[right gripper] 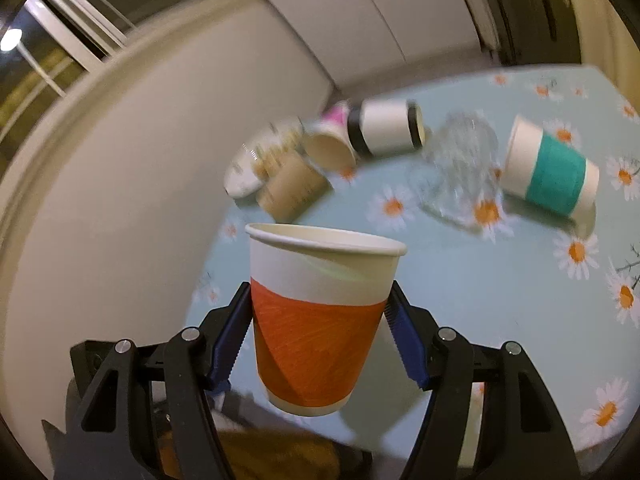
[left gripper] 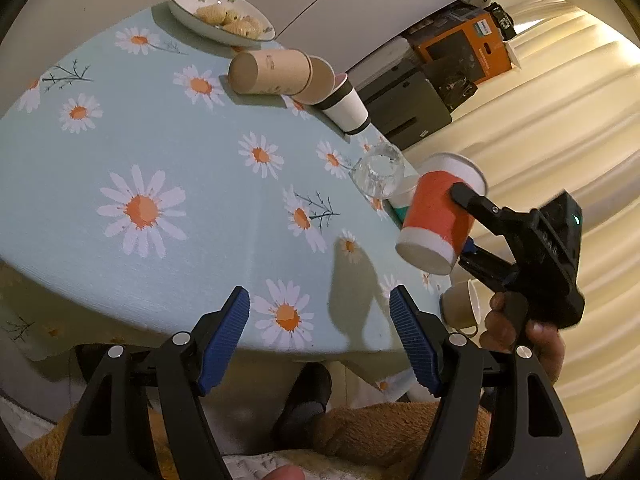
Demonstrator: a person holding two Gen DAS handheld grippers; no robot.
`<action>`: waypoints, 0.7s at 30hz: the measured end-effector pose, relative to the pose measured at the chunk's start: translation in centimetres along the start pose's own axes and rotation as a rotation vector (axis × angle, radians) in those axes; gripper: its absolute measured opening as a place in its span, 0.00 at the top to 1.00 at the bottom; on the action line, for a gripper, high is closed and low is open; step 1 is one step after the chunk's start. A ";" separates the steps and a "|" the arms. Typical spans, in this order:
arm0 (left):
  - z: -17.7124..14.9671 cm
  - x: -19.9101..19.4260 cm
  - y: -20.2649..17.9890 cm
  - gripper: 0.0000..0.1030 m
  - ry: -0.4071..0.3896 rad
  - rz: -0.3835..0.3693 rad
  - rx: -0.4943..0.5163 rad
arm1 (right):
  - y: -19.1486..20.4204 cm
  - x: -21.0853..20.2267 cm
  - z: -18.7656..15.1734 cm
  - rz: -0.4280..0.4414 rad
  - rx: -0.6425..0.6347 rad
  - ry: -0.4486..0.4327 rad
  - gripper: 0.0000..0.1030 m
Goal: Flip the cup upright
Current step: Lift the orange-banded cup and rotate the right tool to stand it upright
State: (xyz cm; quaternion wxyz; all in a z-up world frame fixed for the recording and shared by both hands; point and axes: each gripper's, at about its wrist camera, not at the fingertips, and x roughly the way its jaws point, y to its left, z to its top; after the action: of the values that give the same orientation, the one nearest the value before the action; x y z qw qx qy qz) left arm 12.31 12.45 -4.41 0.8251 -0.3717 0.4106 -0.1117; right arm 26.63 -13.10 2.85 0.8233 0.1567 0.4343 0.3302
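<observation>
My right gripper (right gripper: 318,320) is shut on an orange-and-white paper cup (right gripper: 320,320), its pads on the orange sleeve. The cup is held in the air above the table, rim up in the right wrist view. In the left wrist view the same cup (left gripper: 438,216) hangs tilted over the table's right edge, with the right gripper (left gripper: 460,224) clamped on it. My left gripper (left gripper: 320,336) is open and empty over the near edge of the daisy tablecloth (left gripper: 160,152).
Several cups lie on their sides at the back: a brown one (left gripper: 272,70), a black-and-white one (left gripper: 346,108), a teal one (right gripper: 550,168). A glass (left gripper: 378,172) lies nearby. A bowl of biscuits (left gripper: 220,14) sits far back. A small beige cup (left gripper: 462,306) lies at the right edge.
</observation>
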 end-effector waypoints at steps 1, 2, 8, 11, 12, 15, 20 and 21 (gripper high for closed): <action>0.0 -0.1 0.0 0.31 -0.003 -0.007 -0.002 | 0.3 -0.4 -0.5 -0.006 -0.018 -0.049 0.36; 0.0 -0.2 0.1 0.31 -0.002 -0.017 -0.006 | 0.6 -0.7 -1.1 -0.019 -0.042 -0.095 0.36; -0.2 -0.3 0.4 0.31 0.010 -0.033 -0.015 | 1.8 -0.7 -4.8 -0.154 -0.175 -0.286 0.36; -0.3 -0.6 0.5 0.31 0.004 -0.044 -0.020 | 1.4 0.3 -6.3 -0.227 -0.223 -0.351 0.36; -0.3 -0.7 0.5 0.31 0.003 -0.048 -0.024 | 1.4 0.6 -6.9 -0.254 -0.243 -0.375 0.36; -0.4 -0.7 0.5 0.31 0.004 -0.052 -0.026 | 1.4 1.5 -8.5 -0.310 -0.300 -0.422 0.36; -0.4 -0.6 0.4 0.31 0.004 -0.048 -0.024 | 1.8 2.9 -10.2 -0.386 -0.388 -0.479 0.36; -0.4 -0.6 0.4 0.31 0.003 -0.046 -0.024 | 1.9 3.0 -10.2 -0.397 -0.399 -0.484 0.36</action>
State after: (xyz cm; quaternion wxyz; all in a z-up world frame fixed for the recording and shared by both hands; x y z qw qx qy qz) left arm 11.54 12.80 -4.50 0.8171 -0.3910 0.4044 -0.1264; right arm 18.76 -9.93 -3.81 0.9645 -0.0207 0.1761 0.1958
